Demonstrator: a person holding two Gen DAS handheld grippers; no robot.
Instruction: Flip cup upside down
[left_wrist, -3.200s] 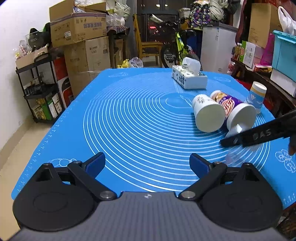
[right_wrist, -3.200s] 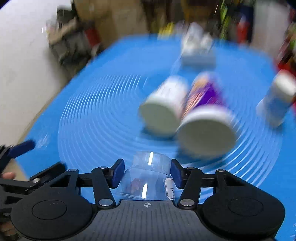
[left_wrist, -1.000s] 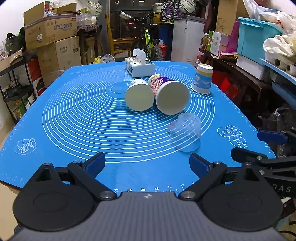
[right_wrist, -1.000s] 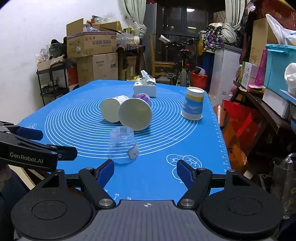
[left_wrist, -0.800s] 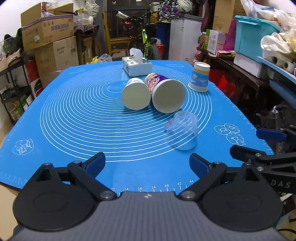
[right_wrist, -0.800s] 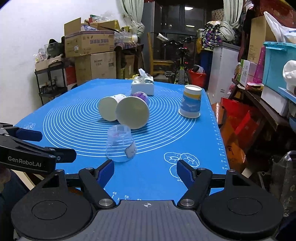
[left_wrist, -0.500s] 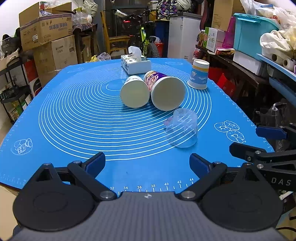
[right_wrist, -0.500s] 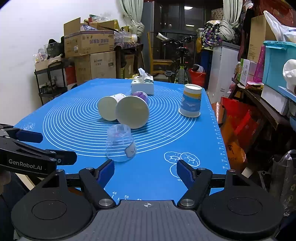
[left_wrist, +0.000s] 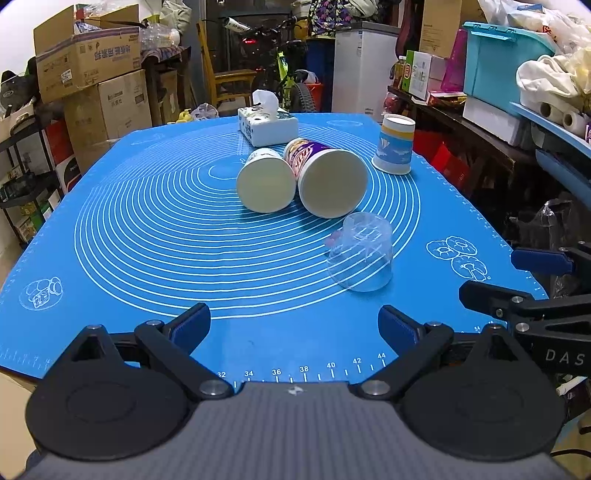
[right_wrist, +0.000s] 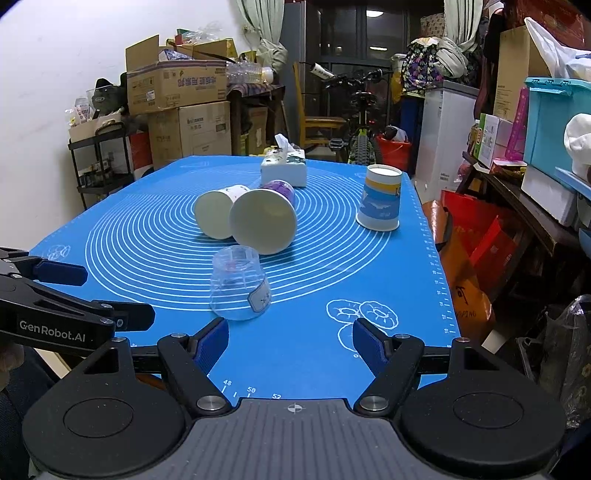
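A clear plastic cup (left_wrist: 360, 254) stands upside down, mouth down, on the blue mat (left_wrist: 147, 229); it also shows in the right wrist view (right_wrist: 239, 283) with a small label on its side. My left gripper (left_wrist: 293, 326) is open and empty at the mat's near edge, left of the cup. My right gripper (right_wrist: 290, 341) is open and empty, just short of the cup and to its right. Each gripper shows in the other's view: the right one (left_wrist: 524, 280), the left one (right_wrist: 74, 291).
Two paper cups lie on their sides, a white one (left_wrist: 266, 181) and a purple-printed one (left_wrist: 328, 181). A blue-and-yellow paper cup (left_wrist: 393, 149) stands upside down at the right. A tissue box (left_wrist: 266, 123) sits at the back. Boxes, shelves and bins surround the table.
Earlier my right gripper held the clear cup; it has let go and the cup stands mouth down on the mat. Both grippers have drawn back to the near edge.
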